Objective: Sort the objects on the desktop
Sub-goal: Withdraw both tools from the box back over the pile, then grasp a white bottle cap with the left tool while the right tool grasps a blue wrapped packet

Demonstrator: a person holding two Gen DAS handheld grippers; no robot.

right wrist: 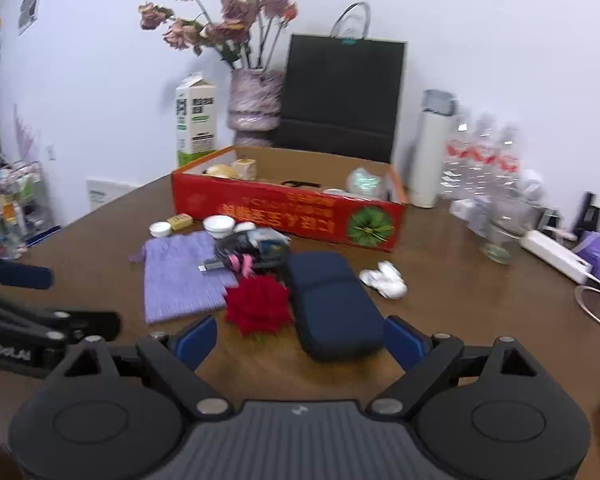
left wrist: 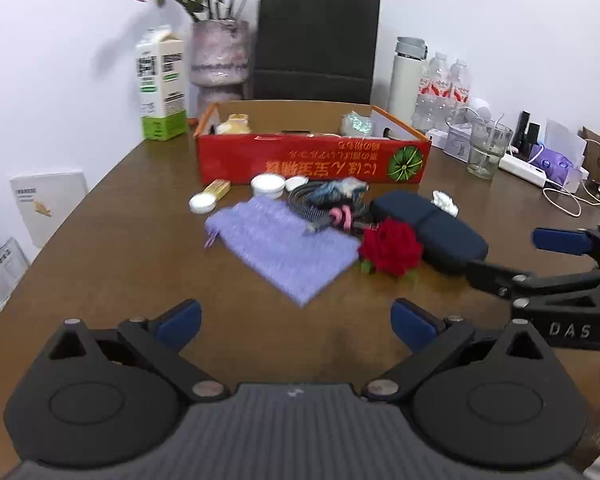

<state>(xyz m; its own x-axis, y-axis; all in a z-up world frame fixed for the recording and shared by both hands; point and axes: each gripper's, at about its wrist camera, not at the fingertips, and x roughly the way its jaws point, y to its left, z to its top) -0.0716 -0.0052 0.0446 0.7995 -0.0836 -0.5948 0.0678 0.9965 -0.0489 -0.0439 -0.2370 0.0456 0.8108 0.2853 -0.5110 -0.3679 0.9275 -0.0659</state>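
We judge the sorting barely begun: a few things sit inside the red box point(right wrist: 288, 204) (contents blurred), while the purple cloth point(right wrist: 180, 276), rose point(right wrist: 258, 304) and navy case point(right wrist: 332, 304) lie in front of it, and our left gripper point(left wrist: 296, 324) and right gripper point(right wrist: 300, 340) are spread empty.

1. Brown wooden table point(left wrist: 140, 240) carries everything.
2. Red cardboard box point(left wrist: 312, 160) stands toward the back.
3. In front: lilac knitted pouch point(left wrist: 276, 248), red rose point(left wrist: 392, 250), navy case point(right wrist: 332, 304), two white jars point(left wrist: 267, 186).
4. Milk carton point(left wrist: 161, 84) and vase point(left wrist: 219, 60) behind.
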